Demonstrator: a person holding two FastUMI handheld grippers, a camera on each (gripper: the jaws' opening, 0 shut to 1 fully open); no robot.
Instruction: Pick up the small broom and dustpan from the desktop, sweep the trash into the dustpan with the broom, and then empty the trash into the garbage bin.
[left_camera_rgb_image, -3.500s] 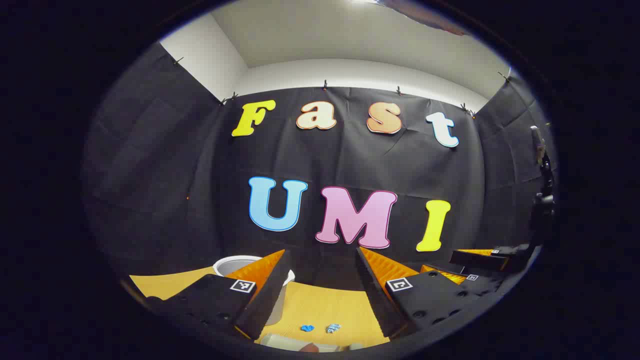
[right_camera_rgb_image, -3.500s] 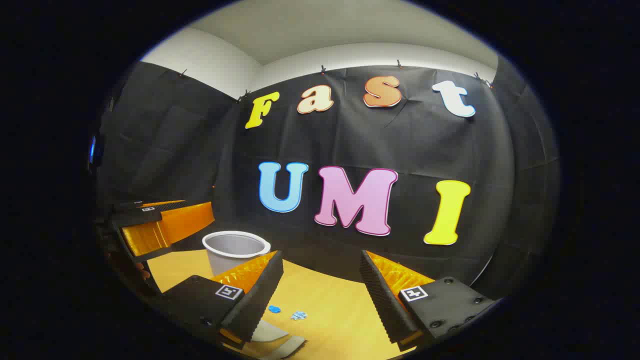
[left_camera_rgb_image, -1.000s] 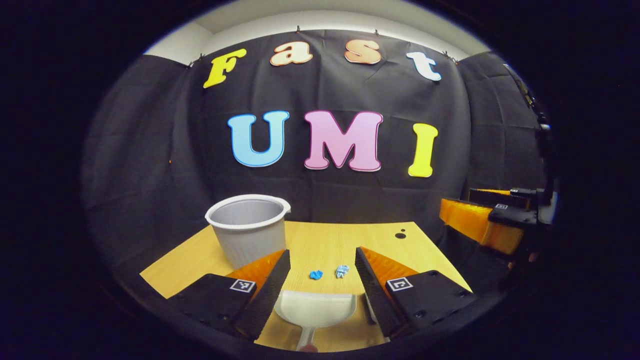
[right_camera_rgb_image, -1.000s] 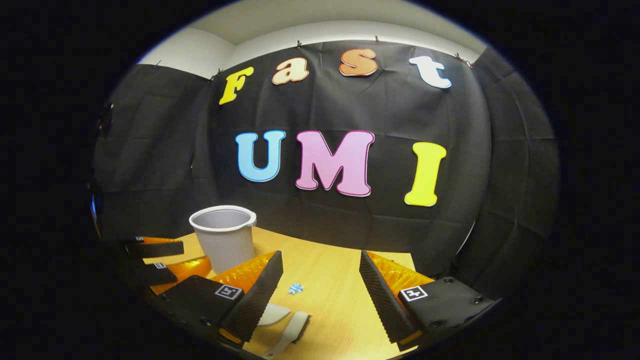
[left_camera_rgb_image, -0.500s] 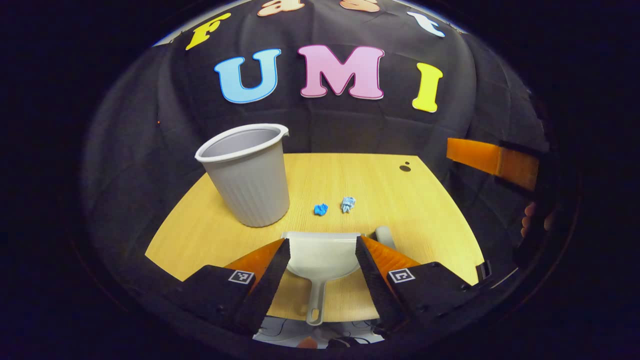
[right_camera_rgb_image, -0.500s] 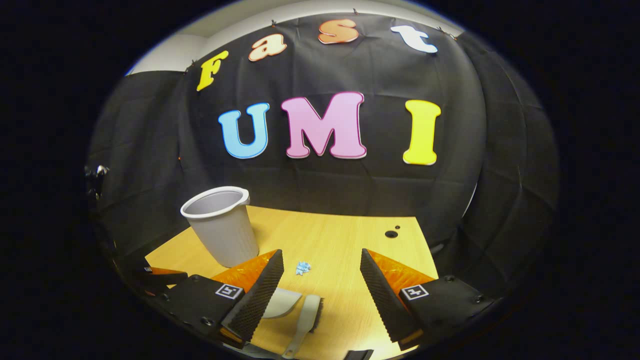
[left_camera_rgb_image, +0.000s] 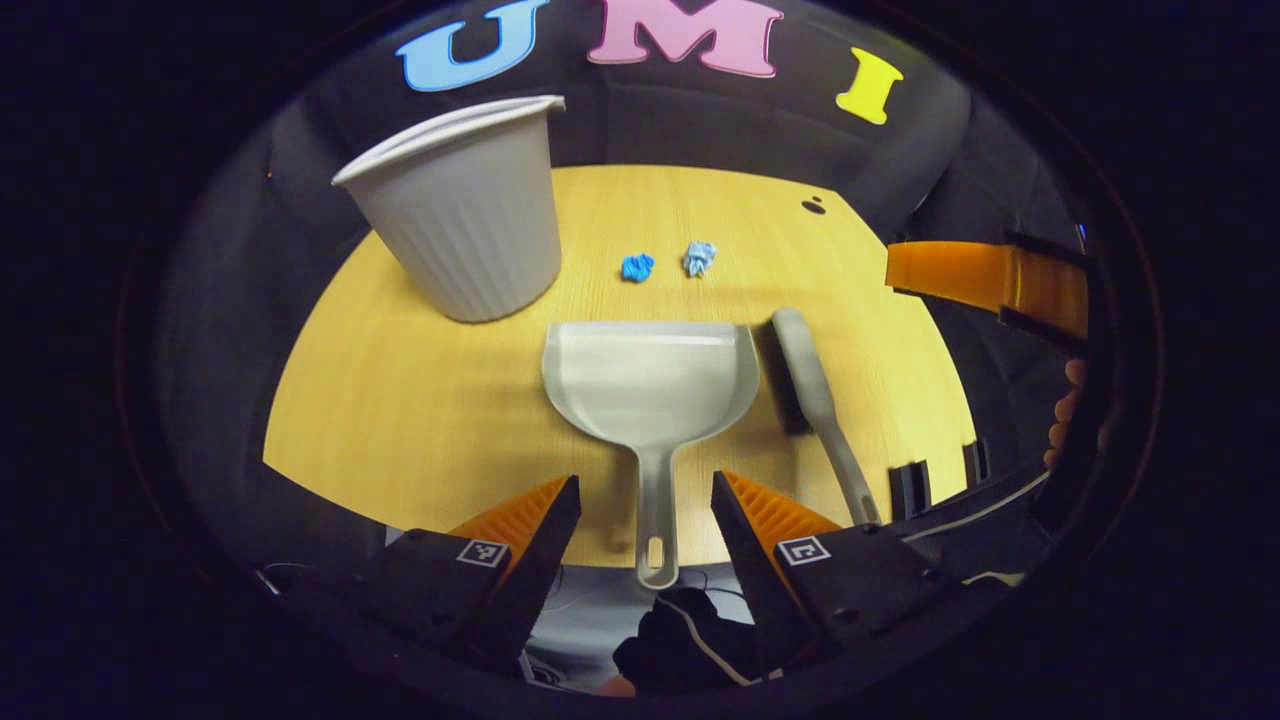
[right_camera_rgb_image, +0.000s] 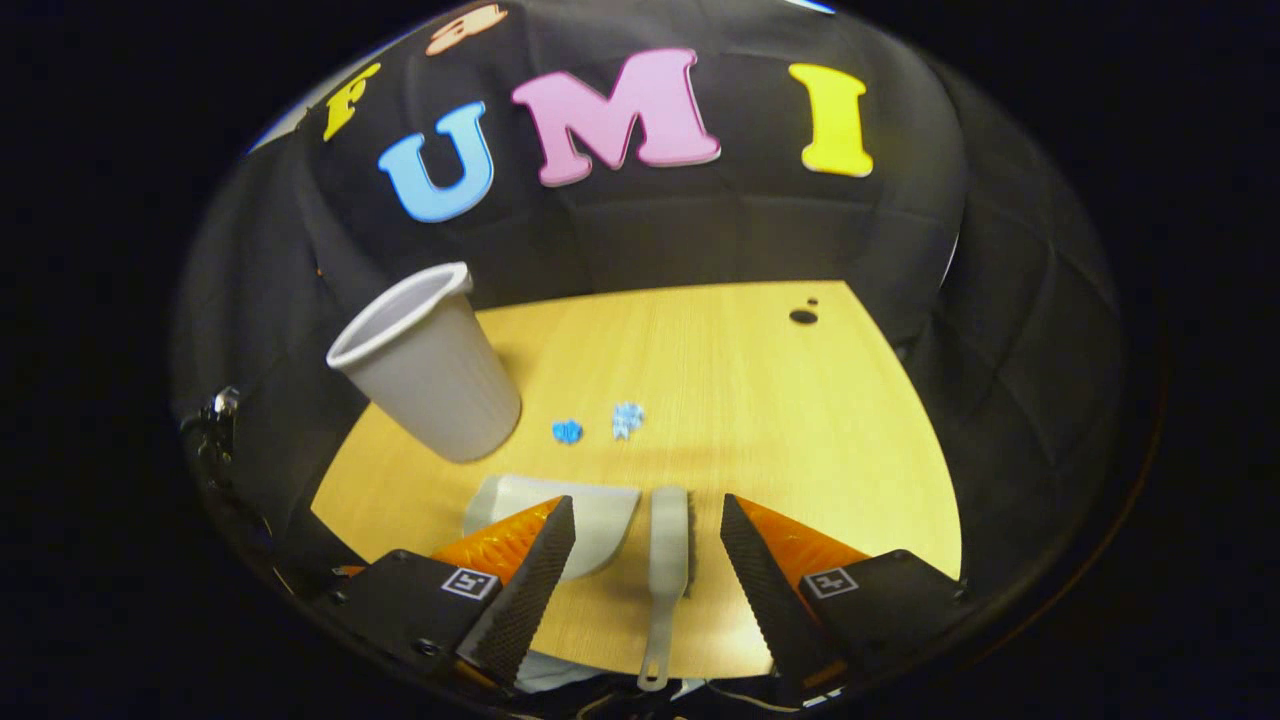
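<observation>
- the desktop (left_camera_rgb_image: 420, 420) is a light wood surface, black cloth hanging behind its far edge and down both sides, couple of small dark holes near the far right corner
- garbage bin (left_camera_rgb_image: 462, 215) is the biggest thing, pale ribbed tub standing toward the far left corner
- dustpan (left_camera_rgb_image: 648, 385) lies flat mid-surface, mouth facing the far edge, handle poking over the near edge
- small broom (right_camera_rgb_image: 667, 560) lies just beside the dustpan on its right, handle also pointing at the near edge
- two blue trash scraps (left_camera_rgb_image: 668, 262) sit just past the dustpan mouth, near the bin
- left gripper (left_camera_rgb_image: 640, 500) hangs with jaws spread wide either side of the dustpan handle, gripping nothing
- right gripper (right_camera_rgb_image: 645, 545) same deal, released, broom between its fingers
- I'd drop straight down and pinch each handle mid-length so neither tool twists
</observation>
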